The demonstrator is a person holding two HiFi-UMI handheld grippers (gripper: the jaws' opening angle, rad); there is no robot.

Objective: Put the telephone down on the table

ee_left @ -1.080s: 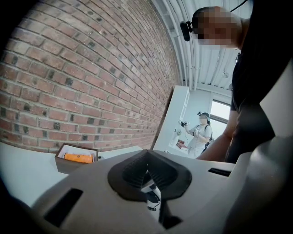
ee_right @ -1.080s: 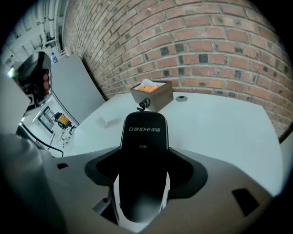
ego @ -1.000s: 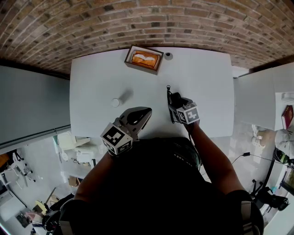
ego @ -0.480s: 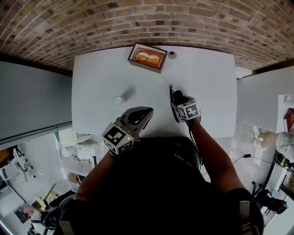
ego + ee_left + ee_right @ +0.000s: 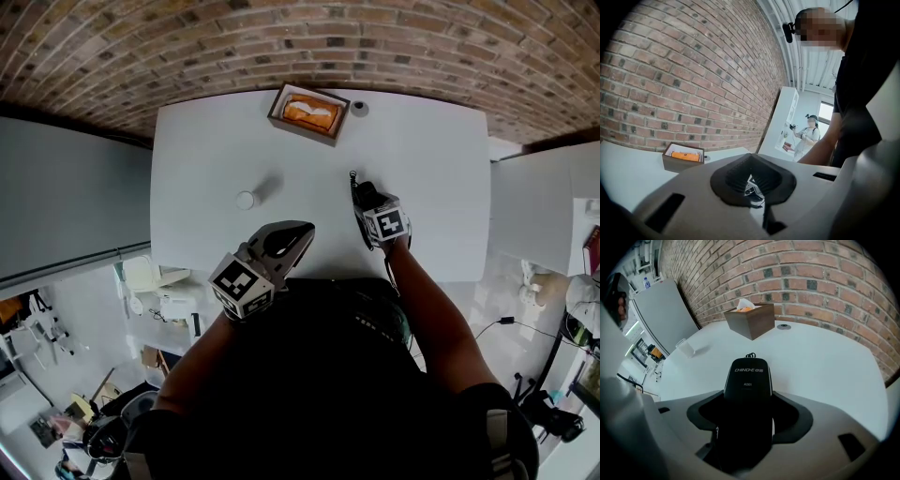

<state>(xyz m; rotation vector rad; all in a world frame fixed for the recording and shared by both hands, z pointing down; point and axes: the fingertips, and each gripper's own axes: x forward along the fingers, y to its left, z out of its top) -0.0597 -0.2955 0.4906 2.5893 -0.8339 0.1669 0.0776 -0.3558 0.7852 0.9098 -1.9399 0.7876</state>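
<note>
Telephone point(image 5: 747, 390) is a glossy black handset with a rounded end, pale lettering "CHINO-E" and "A061" on its upper face, and a small loop of black cord point(image 5: 750, 355) showing just past its far end. It sits lengthwise between the jaws of the right gripper point(image 5: 747, 416), which are closed against its sides. In the head view it lies over the near right part of the white table point(image 5: 431, 150); whether it touches the surface cannot be told. The left gripper point(image 5: 298, 232) hangs over the table's near edge with its jaws drawn together on nothing. A brown tissue box point(image 5: 309, 112) stands at the far edge, and a small clear cup point(image 5: 245, 200) stands to the left.
</note>
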